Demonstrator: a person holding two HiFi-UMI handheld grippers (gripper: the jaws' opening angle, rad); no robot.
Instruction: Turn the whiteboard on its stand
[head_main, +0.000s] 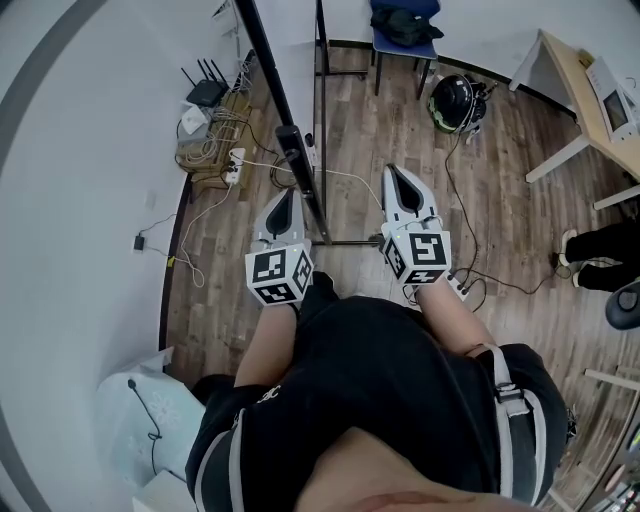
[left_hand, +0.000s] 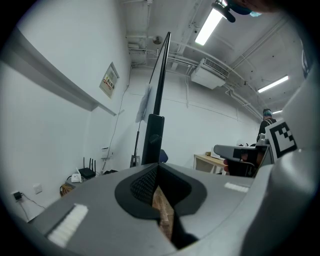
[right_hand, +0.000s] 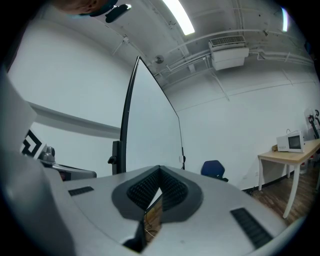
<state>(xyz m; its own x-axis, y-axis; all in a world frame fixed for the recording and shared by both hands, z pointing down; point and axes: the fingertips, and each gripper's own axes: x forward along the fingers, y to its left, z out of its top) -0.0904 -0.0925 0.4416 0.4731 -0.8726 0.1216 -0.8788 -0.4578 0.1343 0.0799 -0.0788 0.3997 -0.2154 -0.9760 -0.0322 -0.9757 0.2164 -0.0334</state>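
White whiteboard (right_hand: 150, 125) stands before left gripper (head_main: 287, 200), right gripper (head_main: 400, 180), both closed.

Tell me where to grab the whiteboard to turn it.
Probably the thin dark frame edge of the whiteboard nearest you, above the stand post. It faces you edge-on and looks narrow enough for the jaws, so come straight in from your side, one jaw on each face. The left gripper and right gripper are shut; open one first.
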